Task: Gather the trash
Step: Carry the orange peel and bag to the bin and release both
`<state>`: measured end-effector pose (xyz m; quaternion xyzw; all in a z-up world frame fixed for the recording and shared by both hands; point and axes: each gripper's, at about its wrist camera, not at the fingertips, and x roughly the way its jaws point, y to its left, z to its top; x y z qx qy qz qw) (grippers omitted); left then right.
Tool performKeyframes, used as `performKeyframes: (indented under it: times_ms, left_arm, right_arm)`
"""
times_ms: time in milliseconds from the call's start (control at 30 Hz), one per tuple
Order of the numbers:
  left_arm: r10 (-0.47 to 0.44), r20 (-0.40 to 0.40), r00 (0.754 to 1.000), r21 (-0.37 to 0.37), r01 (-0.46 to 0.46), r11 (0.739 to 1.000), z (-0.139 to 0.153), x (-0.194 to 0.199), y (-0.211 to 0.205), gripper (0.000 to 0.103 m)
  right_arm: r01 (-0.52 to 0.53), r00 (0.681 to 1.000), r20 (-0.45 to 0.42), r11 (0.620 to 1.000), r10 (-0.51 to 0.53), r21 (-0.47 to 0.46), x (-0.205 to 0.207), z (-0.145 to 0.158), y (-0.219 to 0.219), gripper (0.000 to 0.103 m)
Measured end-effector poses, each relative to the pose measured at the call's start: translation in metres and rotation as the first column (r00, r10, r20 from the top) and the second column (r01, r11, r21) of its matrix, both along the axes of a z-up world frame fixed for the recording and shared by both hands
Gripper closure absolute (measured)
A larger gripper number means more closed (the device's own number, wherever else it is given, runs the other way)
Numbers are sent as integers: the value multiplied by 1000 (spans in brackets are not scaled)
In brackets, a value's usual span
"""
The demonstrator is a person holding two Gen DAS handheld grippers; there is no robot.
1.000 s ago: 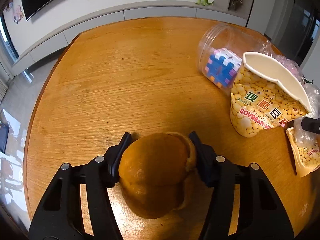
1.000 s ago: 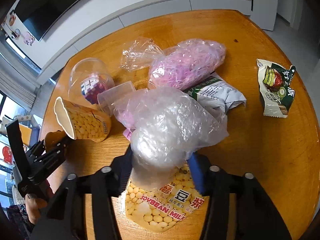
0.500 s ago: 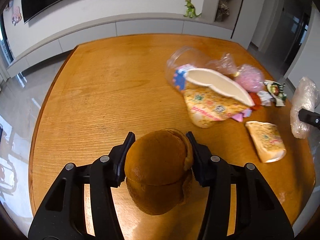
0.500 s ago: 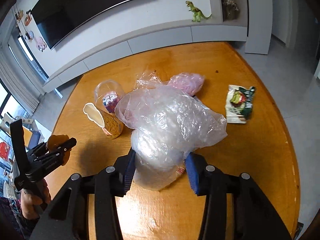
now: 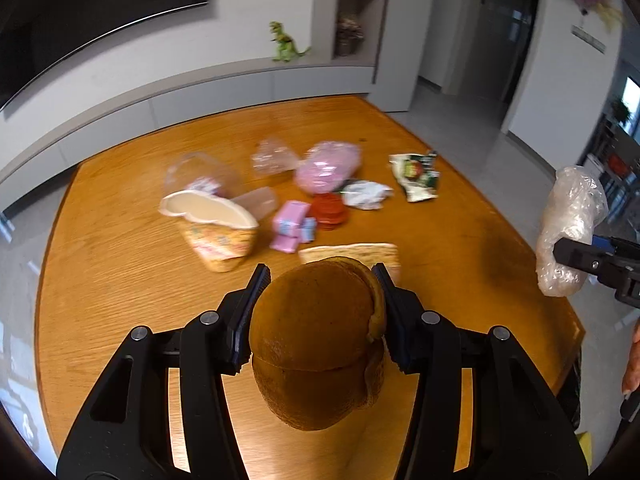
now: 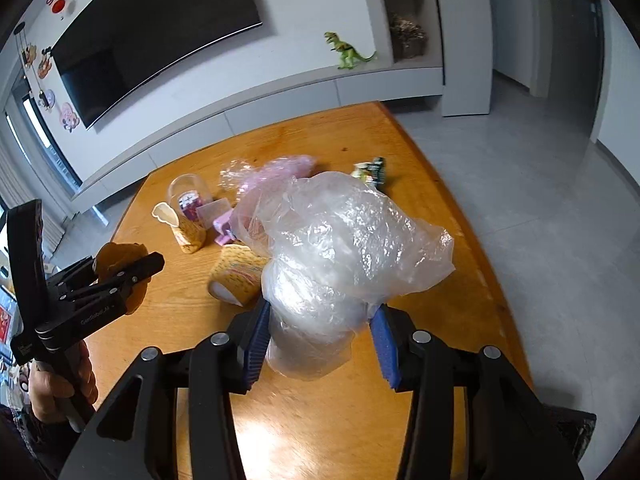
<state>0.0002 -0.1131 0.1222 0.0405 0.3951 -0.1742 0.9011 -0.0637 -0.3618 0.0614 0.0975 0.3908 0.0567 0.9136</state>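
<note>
While both tongs are loaded, carry-off is in hand: left tongs pinch an orange peel, right tongs pinch a crumpled plastic bag, both above the table. Next comes finding a bin, unseen here.

A wooden table with rounded corners is seen, and litter is spread across its far half — a soybean-milk carton lying on its side, a clear jar, pink packets and a pink-filled bag. A green snack wrapper and a crumpled white one are laid near the right edge — a flat soybean pouch lies nearer.
</note>
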Motion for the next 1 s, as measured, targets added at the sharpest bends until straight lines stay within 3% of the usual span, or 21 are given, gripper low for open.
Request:
performKeyframes:
  times_ms: [267, 600, 767, 1000]
  left_arm:
    - [-191, 6, 981, 9, 191, 981, 5, -33, -101, 51]
    - [-393, -15, 919, 15, 394, 919, 0, -84, -218, 50]
    - [-494, -42, 869, 31, 495, 868, -13, -116, -273, 50]
    - [-649, -114, 753, 56, 657, 752, -39, -171, -359, 50]
  right_arm:
    - [130, 992, 5, 992, -130, 6, -67, -12, -65, 55]
    - [313, 950, -8, 949, -313, 29, -151, -36, -148, 55]
    - [410, 912, -30, 911, -409, 45, -202, -56, -186, 55]
    - [566, 822, -116, 823, -558, 50, -284, -101, -236, 55]
